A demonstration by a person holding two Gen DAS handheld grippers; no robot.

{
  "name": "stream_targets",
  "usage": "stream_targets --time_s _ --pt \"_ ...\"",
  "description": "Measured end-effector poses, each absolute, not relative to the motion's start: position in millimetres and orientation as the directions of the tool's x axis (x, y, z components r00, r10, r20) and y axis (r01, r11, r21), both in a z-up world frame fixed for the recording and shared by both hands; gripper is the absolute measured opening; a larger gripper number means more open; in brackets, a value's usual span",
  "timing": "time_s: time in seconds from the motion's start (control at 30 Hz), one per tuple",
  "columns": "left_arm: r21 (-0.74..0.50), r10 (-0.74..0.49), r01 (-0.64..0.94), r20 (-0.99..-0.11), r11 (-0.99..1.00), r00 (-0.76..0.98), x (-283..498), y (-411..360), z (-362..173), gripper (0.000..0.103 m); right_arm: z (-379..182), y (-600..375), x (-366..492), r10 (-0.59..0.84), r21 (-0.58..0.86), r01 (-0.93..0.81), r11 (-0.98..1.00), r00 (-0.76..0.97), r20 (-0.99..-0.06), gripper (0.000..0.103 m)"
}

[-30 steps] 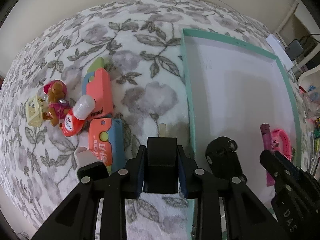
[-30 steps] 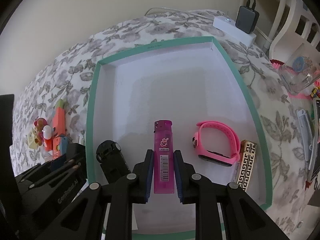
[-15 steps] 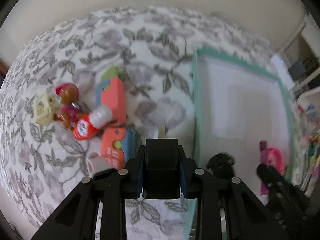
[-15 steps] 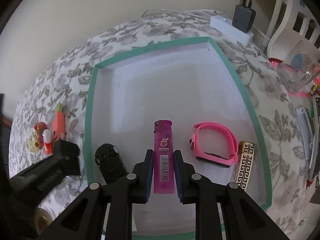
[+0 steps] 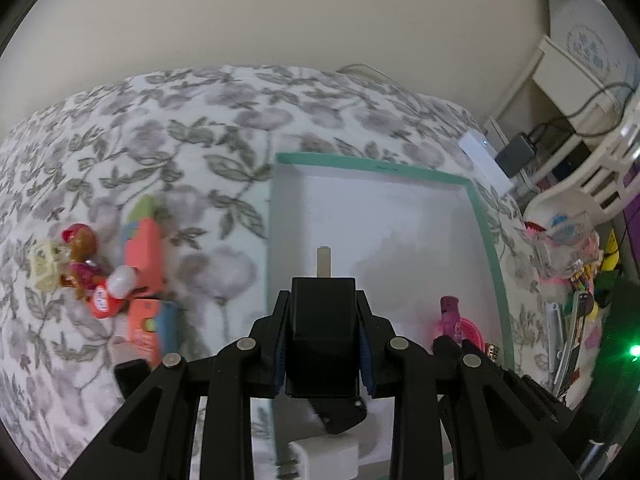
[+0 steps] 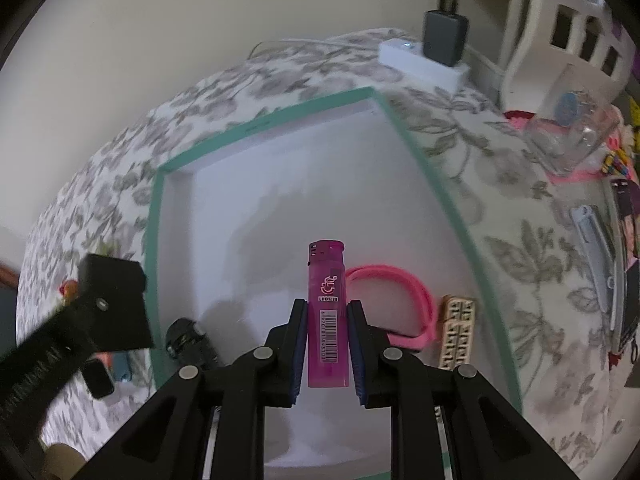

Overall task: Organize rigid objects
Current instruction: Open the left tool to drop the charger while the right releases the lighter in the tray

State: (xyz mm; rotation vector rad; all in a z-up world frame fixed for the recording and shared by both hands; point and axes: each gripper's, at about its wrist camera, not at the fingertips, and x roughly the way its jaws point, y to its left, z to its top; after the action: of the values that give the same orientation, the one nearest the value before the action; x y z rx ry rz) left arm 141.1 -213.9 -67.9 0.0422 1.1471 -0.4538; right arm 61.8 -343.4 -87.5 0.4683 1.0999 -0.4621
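Since the earlier frame the left gripper (image 5: 322, 344) has swung from over the bedspread (image 5: 192, 152) to above the teal-rimmed tray (image 5: 486, 232), jaws pinching a black block (image 5: 322, 336). The right gripper (image 6: 327, 346) clamps the purple lighter (image 6: 326, 308), long axis along the fingers, above the tray floor near the pink band (image 6: 400, 280). Both loads hang over the tray. Cluttered shelving (image 6: 560, 20) lies beyond.

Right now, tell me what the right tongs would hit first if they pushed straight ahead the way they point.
Probably the white floor of the teal-rimmed tray. The right tongs, shut on the purple lighter, angle steeply down over bare tray floor, with the pink band off to the side. Depth is unclear.
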Motion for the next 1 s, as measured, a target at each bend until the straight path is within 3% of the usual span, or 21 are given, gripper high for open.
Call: stream_targets --time_s 0.57,0.77,0.87,0.93,1.0 --pt "-0.164 -0.281 0.348 -0.905 0.923 0.320 139.1 -214.7 -77.2 0.033 -94.5 -348.7 59.1 -0.136 0.111 0.591 0.799 0.358 -0.924 0.022" --pt "-0.110 -0.207 0.281 -0.916 0.954 0.344 145.8 -195.8 -69.7 0.055 -93.4 -342.9 60.7 -0.146 0.092 0.574 0.814 0.356 -0.923 0.033" --pt "-0.069 -0.154 0.244 -0.923 0.967 0.353 147.9 -185.3 -67.5 0.066 -91.3 -339.9 60.6 -0.167 0.073 0.572 0.817 0.355 -0.920 0.045" --pt "-0.059 -0.136 0.217 -0.925 0.974 0.355 149.7 -176.8 -65.8 0.078 -89.2 -338.5 59.7 -0.184 0.061 0.574 0.816 0.358 -0.915 0.060" --pt "-0.058 -0.122 0.185 -0.926 0.981 0.357 151.6 -167.2 -63.9 0.087 -87.8 -337.8 59.3 -0.183 0.065 0.573 0.817 0.365 -0.913 0.065"
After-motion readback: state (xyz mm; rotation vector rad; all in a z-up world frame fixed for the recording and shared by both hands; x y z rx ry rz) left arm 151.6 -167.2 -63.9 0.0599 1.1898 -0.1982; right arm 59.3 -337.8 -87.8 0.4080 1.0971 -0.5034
